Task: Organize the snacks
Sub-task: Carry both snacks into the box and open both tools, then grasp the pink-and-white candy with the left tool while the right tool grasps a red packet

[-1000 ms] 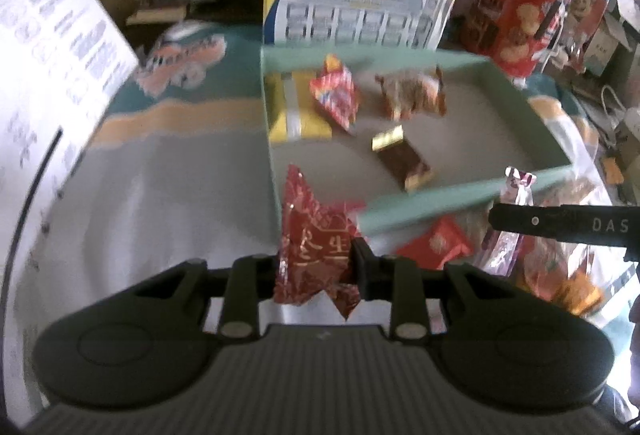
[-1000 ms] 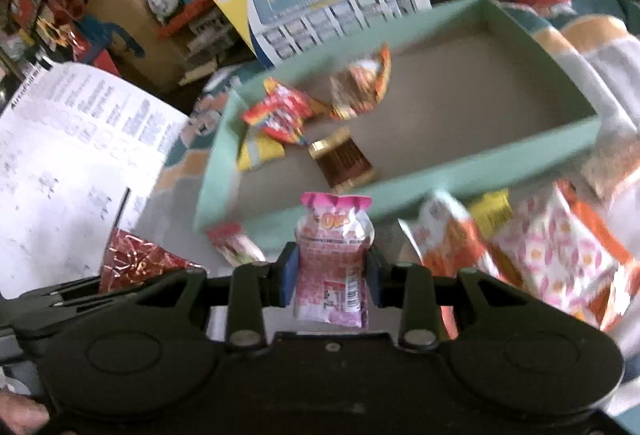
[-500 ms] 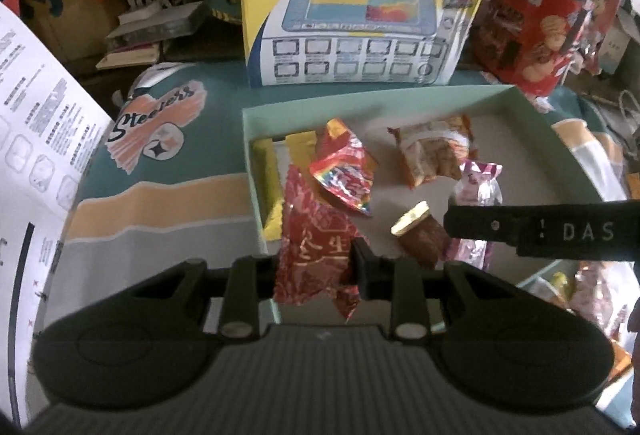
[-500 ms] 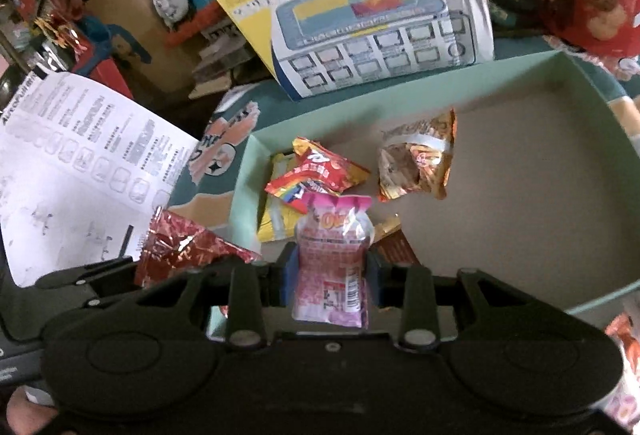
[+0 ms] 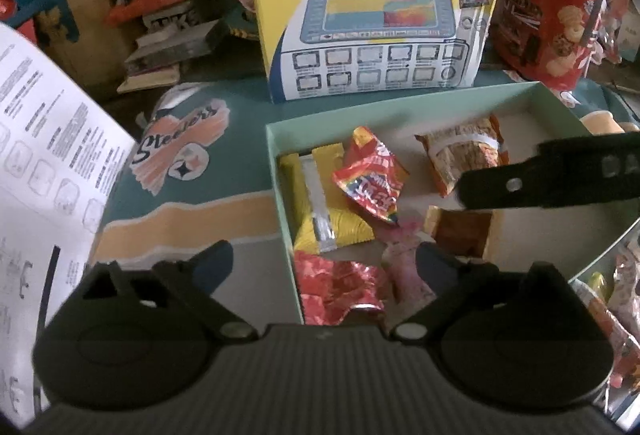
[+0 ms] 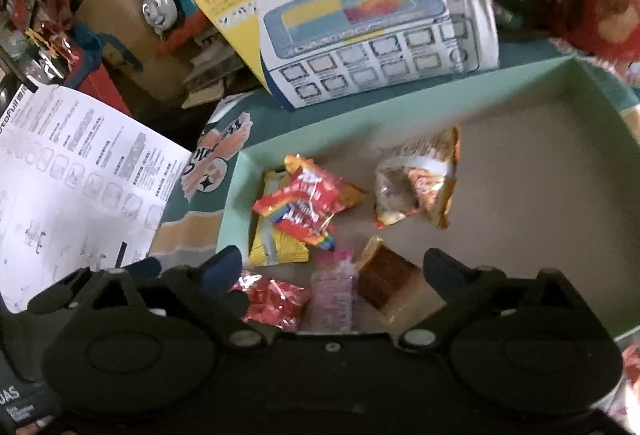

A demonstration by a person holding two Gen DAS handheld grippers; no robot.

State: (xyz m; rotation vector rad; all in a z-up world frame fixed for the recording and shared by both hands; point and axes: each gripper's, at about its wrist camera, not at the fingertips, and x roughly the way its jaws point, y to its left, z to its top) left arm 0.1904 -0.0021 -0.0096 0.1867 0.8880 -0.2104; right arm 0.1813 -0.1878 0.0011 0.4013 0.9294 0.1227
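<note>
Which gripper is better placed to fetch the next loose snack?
Probably the right gripper: both stand open over the green box, but the loose packets lie off its right edge.

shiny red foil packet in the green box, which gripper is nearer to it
Left. The left gripper, jaws opening, hangs right over the red foil packet; the right gripper is centred over the pink packet beside it.

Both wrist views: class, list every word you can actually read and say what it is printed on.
"Steelers": on the teal printed cloth beside the pale green cardboard box.
"DAS", cut off: on the black gripper body.
White instruction sheet, toy tablet box, red biscuit tin, snack wrappers: too blurred.
</note>
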